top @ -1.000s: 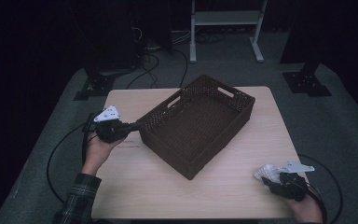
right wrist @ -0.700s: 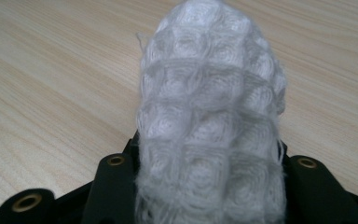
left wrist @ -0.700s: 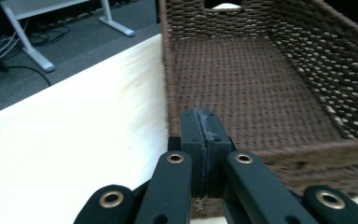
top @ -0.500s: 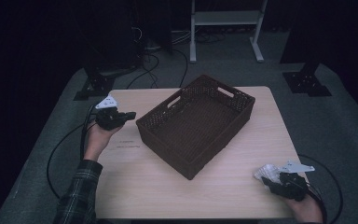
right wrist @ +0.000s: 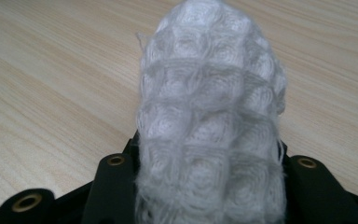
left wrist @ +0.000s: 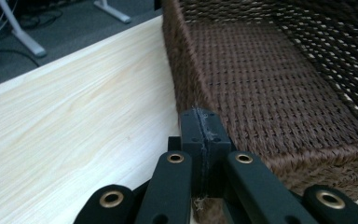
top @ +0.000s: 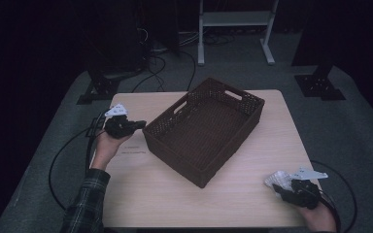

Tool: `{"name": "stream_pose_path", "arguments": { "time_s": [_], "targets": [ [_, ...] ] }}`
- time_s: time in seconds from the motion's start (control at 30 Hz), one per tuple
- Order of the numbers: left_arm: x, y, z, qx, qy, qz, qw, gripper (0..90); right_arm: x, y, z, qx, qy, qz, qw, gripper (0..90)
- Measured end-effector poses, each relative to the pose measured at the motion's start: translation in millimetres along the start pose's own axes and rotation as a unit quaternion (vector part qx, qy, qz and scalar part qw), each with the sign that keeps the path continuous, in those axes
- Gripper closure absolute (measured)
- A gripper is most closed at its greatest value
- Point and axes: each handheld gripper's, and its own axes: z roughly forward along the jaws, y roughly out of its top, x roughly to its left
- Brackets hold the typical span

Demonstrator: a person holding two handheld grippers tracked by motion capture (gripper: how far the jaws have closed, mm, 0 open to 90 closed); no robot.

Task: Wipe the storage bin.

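A dark brown woven basket (top: 174, 144) sits at an angle in the middle of the wooden table (top: 141, 184), with nothing inside it. My left gripper (top: 140, 124) is shut, its tips right at the basket's left corner. In the left gripper view the closed jaws (left wrist: 205, 122) sit against the basket's outer wall (left wrist: 186, 60); I cannot tell if they touch it. Near the table's front right corner my right gripper (top: 284, 188) is shut on a white knitted cloth (top: 277, 178). The cloth (right wrist: 209, 116) bulges up between the black jaws.
A white metal stand (top: 233, 19) rises beyond the table's far edge. Black stand bases (top: 102, 90) (top: 318, 85) rest on the grey floor at both far corners. A cable (top: 58, 160) loops off the table's left side.
My left gripper has moved along the basket's left wall toward the far side of the table and now points at the corner. The right gripper and its cloth have stayed still.
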Motion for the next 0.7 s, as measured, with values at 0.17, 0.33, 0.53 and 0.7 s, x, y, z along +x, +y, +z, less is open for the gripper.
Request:
{"name": "stream_pose_path", "arguments": {
  "time_s": [0.17,0.33,0.53,0.7],
  "targets": [
    [-13.3,-4.3,0.8,-0.003,-0.024,0.003,0.9997,89.9,0.4,0.1,-0.1,0.001,-0.001,-0.001,1.0,53.8],
    [-24.4,-6.2,-2.8,-0.002,-0.035,0.012,0.9993,89.9,0.4,0.1,-0.2,0.001,-0.001,-0.001,1.0,53.8],
    [-36.0,-4.0,-7.7,0.0,-0.046,0.023,0.9987,89.9,0.6,0.2,-0.1,0.002,-0.002,-0.001,1.0,53.8],
    [-53.3,1.7,-10.9,-0.006,-0.071,0.04,0.9966,89.9,0.7,0.4,-0.1,0.002,-0.002,-0.001,1.0,53.8]
  ]
}}
